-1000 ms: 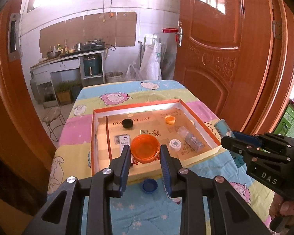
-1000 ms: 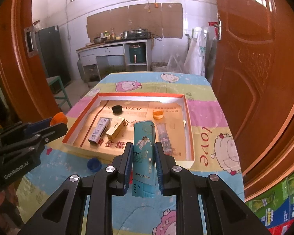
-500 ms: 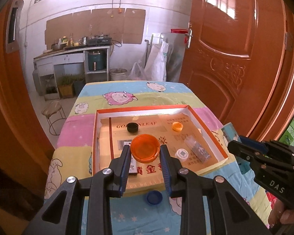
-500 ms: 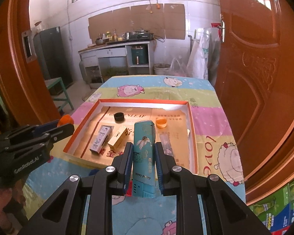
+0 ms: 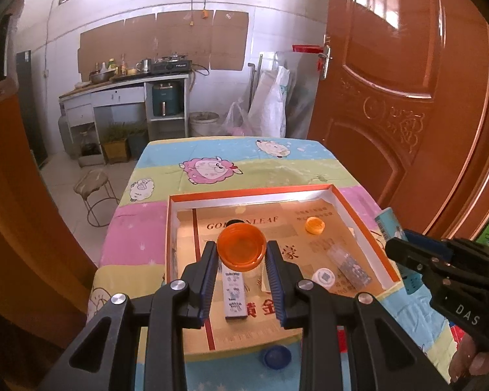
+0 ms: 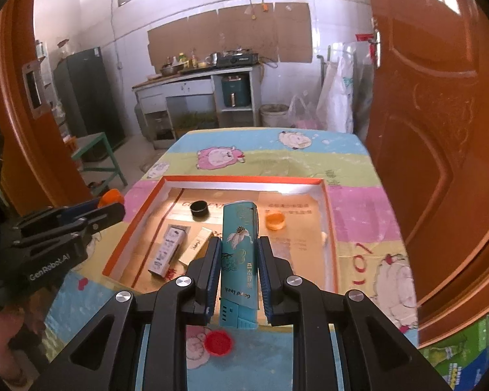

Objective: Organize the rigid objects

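Note:
My left gripper (image 5: 242, 262) is shut on a clear jar with an orange lid (image 5: 241, 247) and holds it above the orange-rimmed box tray (image 5: 365, 228). My right gripper (image 6: 238, 260) is shut on a tall teal box (image 6: 239, 260), held above the tray's near edge (image 6: 120, 254). In the tray lie a black cap (image 6: 199, 209), a small orange cap (image 5: 314, 225), a white box (image 5: 234, 291), a gold box (image 6: 195, 250), a white round lid (image 5: 322, 276) and a clear packet (image 5: 348, 265).
A blue cap (image 5: 276, 356) and a red cap (image 6: 217, 342) lie on the sheep-print tablecloth in front of the tray. A wooden door (image 5: 407, 97) stands close on the right. A stool (image 5: 94, 189) stands left of the table, kitchen counter behind.
Both grippers have risen and pulled back a little with their objects; the tray looks farther below. The red cap has come into the right wrist view.

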A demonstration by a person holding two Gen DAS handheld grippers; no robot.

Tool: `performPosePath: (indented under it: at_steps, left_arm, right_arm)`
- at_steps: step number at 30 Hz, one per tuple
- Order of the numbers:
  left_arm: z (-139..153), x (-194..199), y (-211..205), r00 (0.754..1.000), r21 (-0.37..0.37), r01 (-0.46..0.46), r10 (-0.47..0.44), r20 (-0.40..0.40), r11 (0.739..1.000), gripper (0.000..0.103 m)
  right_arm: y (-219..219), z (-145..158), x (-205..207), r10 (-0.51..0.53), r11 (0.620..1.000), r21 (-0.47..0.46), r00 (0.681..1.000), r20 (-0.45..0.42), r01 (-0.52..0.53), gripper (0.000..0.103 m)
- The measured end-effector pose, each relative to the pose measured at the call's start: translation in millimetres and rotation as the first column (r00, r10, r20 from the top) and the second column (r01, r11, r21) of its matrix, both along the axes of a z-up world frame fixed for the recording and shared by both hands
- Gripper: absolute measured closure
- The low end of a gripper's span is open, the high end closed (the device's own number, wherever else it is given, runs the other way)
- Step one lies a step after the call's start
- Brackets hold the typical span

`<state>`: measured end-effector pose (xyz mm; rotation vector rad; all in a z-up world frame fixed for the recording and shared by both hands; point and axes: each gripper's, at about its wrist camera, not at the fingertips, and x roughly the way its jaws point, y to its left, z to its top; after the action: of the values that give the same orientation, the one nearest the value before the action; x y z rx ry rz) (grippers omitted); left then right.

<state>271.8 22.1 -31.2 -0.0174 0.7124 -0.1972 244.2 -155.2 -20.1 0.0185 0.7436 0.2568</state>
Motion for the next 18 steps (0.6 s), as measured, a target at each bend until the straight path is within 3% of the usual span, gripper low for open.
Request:
performPosePath:
  at_steps: [7, 18]
  left_arm:
    - [-9.4, 28.0, 8.9, 0.997, -0.05, -0.008, 0.005, -0.074, 0.999, 0.073]
    - [-28.4, 62.8, 21.0, 0.987, -0.023, -0.055, 0.051, -0.152, 0.998, 0.073]
  right_arm:
    - [10.4, -12.8, 29.6, 0.015, 1.0, -0.001, 0.999, -0.033, -0.015, 0.081]
    - [14.8, -32.1, 67.4, 0.022, 1.0, 0.022, 0.996, -0.083, -0.02, 0.081]
